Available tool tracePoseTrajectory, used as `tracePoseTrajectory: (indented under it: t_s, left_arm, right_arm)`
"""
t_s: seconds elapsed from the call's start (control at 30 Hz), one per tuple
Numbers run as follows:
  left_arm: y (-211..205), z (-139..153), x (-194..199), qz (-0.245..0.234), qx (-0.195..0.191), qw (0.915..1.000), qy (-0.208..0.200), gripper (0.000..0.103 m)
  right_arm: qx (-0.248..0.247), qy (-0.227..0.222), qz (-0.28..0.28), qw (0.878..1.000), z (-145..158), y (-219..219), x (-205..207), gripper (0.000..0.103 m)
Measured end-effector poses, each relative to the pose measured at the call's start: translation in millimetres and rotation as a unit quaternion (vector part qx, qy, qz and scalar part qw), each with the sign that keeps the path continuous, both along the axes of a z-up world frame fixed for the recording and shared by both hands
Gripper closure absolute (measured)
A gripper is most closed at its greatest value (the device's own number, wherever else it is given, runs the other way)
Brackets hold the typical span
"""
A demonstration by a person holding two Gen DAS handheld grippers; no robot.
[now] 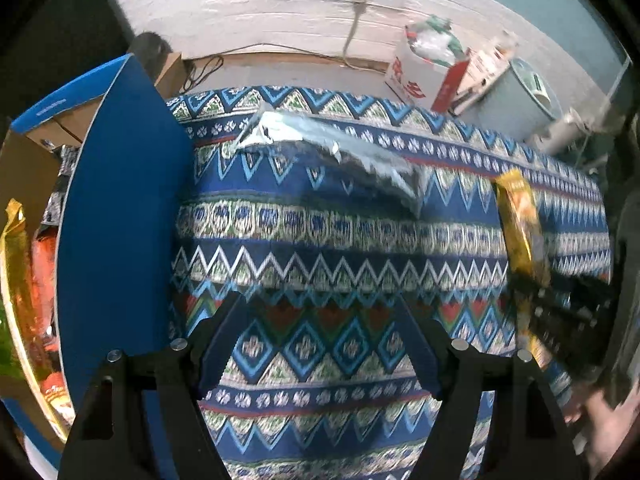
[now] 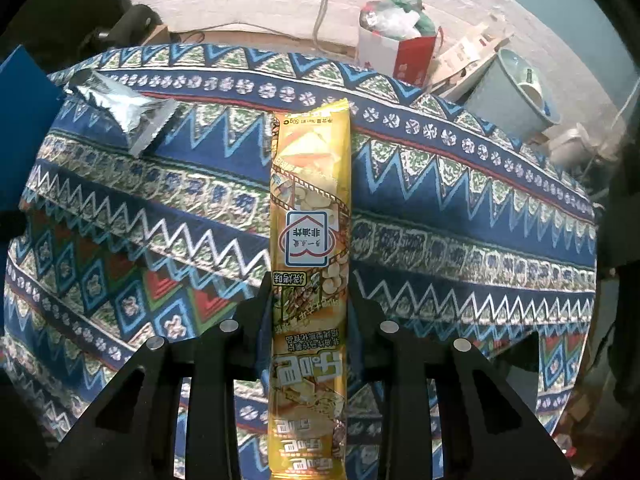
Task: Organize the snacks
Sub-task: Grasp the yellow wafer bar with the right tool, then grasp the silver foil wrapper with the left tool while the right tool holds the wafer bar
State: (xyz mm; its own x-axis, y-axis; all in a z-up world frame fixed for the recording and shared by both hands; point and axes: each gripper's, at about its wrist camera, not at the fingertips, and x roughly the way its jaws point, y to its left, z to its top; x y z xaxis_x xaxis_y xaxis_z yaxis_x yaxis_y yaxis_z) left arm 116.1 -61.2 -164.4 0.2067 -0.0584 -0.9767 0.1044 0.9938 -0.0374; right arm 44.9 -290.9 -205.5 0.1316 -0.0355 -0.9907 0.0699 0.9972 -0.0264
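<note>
Cardboard first, at my far left: the blue box [image 1: 120,208] stands open, and past its flap I can see a gold packet [image 1: 14,248] and an orange packet [image 1: 44,276] already inside, with something dark behind them I can't identify. Just beside it on the patterned tablecloth [image 1: 320,236] lies the silver pouch [image 1: 328,148], crinkled foil, puffed in the middle. I judge it light, soft and a bit slick, so I'd take it by a crimped end seam or gently across its narrow width, never squeezing the belly. My left gripper [image 1: 320,340] hangs above the cloth with its jaws wide apart and nothing between them, the pouch ahead of it.

Further right, my right gripper [image 2: 310,312] is clamped on the long yellow snack pack [image 2: 310,200], pinching its narrow width around mid-length, so the far end sticks out over the cloth. It looks light but crushable, its glossy film liable to slip or droop. Beyond the table sit a paper bag [image 2: 400,52] stuffed with wrappings and a pale bucket [image 2: 516,92].
</note>
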Motion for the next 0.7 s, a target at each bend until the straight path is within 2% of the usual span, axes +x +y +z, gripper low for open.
tracePoseTrajectory:
  t_s: [0.1,0.17,0.27,0.43,0.57,0.6,0.7]
  left_arm:
    - [2.1,-1.8,13.7,0.021,-0.007,0.9998,0.0,0.021]
    - [3.3,-6.0,25.8,0.042,-0.013,0.999,0.006,0.021]
    - [3.9,-13.8,41.9,0.074,-0.038,0.9963,0.021,0.021]
    - [1.8,-29.3,65.1,0.126,-0.07,0.9885,0.044,0.021]
    - [-0.9,-38.0,77.6,0.158,-0.089,0.9821,0.05,0.021]
    - [-1.9,-39.0,80.4,0.165,-0.091,0.9808,0.049,0.018]
    - [-6.7,-38.7,85.2,0.176,-0.093,0.9791,0.042,0.017]
  right_arm:
    - [0.019,0.018,0.009,1.0,-9.4,-10.5,2.9,0.071]
    - [0.036,0.031,0.017,0.999,-14.6,-17.4,6.6,0.063]
    - [0.012,0.05,0.038,0.998,-18.7,-22.7,10.8,0.048]
    - [0.025,0.059,0.025,0.998,-24.9,-31.9,9.5,0.046]
    - [0.023,0.057,0.026,0.998,-27.8,-31.8,11.2,0.037]
    - [0.019,0.056,0.027,0.998,-28.5,-30.4,12.7,0.034]
    - [0.016,0.053,0.022,0.998,-30.1,-31.7,14.9,0.028]
